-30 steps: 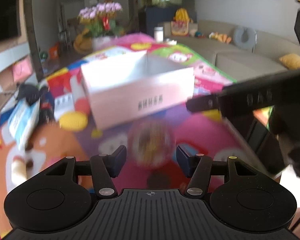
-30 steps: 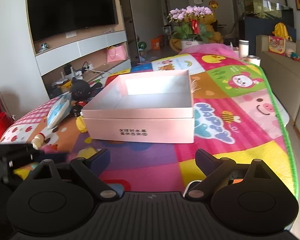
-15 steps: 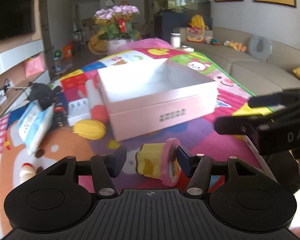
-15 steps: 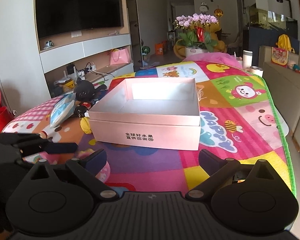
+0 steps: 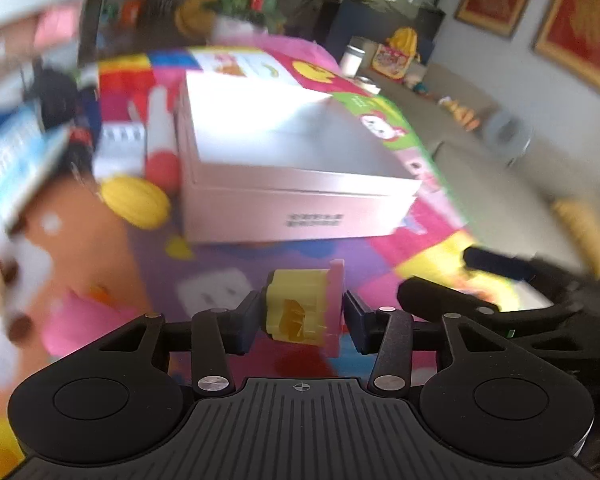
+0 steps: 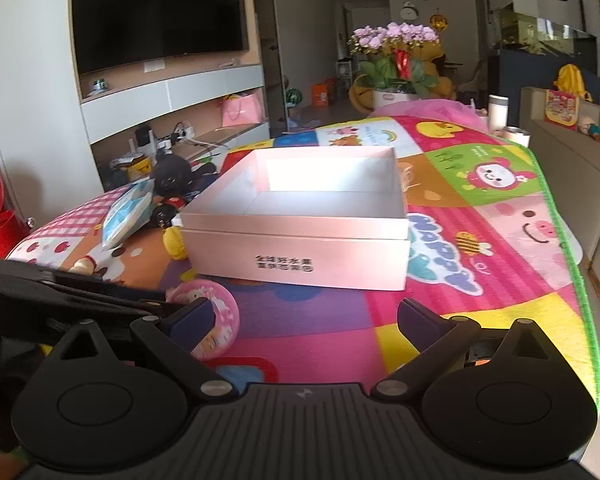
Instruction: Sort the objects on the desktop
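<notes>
A yellow pudding cup point(image 5: 296, 312) with a pink lid lies sideways between the fingers of my left gripper point(image 5: 300, 316), just above the colourful play mat point(image 5: 228, 280). The pads press on its base and lid, so the gripper is shut on it. Straight beyond it stands an open pink box point(image 5: 300, 196) with nothing visible inside. In the right wrist view the cup's pink lid point(image 6: 216, 320) shows at lower left, in front of the box point(image 6: 300, 248). My right gripper point(image 6: 304, 320) hovers open over the mat with nothing between its fingers.
Left of the box lie a yellow lemon-shaped toy point(image 5: 134, 200), a blue tissue pack point(image 6: 128, 212), a black plush toy point(image 6: 172, 176) and a small bottle point(image 6: 86, 266). The mat's green edge point(image 6: 580, 280) runs along the right, with a beige sofa point(image 6: 572, 168) beyond.
My left gripper closed on the pudding cup that lay between its open fingers, and it rolled and shifted sideways with the cup. The right gripper stayed where it was.
</notes>
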The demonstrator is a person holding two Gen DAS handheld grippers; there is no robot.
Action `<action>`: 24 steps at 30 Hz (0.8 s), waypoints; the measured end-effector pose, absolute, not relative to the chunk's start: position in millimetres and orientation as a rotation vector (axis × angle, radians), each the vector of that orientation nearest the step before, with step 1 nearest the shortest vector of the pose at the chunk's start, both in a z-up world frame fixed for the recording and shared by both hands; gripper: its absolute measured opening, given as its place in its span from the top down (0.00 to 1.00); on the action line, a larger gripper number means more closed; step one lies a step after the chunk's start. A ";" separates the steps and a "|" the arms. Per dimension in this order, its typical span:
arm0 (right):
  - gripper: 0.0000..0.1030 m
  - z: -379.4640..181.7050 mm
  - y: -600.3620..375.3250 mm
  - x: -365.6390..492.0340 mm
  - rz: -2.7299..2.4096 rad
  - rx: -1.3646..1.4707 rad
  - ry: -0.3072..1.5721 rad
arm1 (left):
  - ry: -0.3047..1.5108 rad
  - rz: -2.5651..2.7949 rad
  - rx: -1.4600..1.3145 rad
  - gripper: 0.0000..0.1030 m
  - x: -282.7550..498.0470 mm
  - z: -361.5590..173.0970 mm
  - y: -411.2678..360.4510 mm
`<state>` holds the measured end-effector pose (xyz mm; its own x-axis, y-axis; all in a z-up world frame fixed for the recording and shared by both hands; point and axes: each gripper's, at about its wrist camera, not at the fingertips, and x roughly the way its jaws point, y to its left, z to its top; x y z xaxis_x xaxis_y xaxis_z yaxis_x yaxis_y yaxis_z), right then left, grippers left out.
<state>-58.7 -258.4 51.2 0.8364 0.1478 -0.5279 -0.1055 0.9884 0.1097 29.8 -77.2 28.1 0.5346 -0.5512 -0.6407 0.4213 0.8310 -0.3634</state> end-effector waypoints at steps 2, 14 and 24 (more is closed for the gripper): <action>0.03 52.8 -264.1 -59.1 0.115 0.092 0.559 | 0.873 -0.602 -0.257 0.52 32.9 23.8 -72.0; 0.03 46.9 -252.6 -57.2 0.134 0.067 0.569 | 0.835 -0.408 -0.318 0.17 32.7 24.2 -32.5; 0.03 41.7 -214.1 -48.6 0.273 0.012 0.603 | 0.745 -0.241 -0.227 0.07 22.9 39.9 5.0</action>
